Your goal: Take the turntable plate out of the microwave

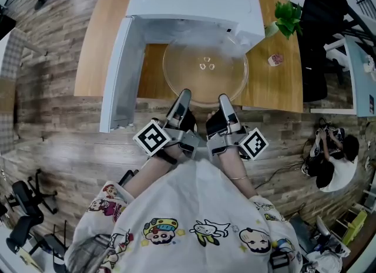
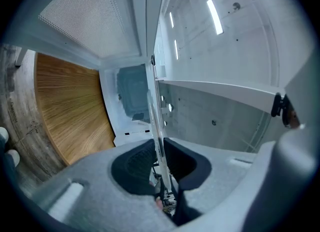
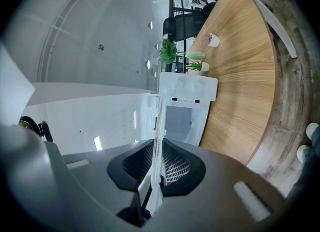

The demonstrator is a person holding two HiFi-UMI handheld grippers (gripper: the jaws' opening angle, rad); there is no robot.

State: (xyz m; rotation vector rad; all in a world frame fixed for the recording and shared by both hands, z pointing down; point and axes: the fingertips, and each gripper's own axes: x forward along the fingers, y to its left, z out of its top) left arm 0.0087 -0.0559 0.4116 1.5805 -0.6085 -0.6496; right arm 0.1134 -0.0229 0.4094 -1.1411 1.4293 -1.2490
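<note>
The clear glass turntable plate [image 1: 204, 69] hangs level in front of the open white microwave [image 1: 194, 2], over the wooden table [image 1: 106, 37]. Both grippers hold its near rim side by side. My left gripper [image 1: 183, 98] is shut on the rim left of centre, my right gripper [image 1: 225, 103] is shut on it right of centre. In the left gripper view the plate [image 2: 154, 121] shows edge-on, pinched between the dark pads of the left gripper [image 2: 159, 163]. The right gripper view shows the same plate [image 3: 159, 126] clamped in the right gripper [image 3: 156, 168].
The microwave door [image 1: 120, 72] stands swung open at the left, reaching to the table's front edge. A green plant [image 1: 288, 18] and a small cup [image 1: 275, 60] sit on the table's right end. Another person [image 1: 335, 160] crouches on the floor at the right.
</note>
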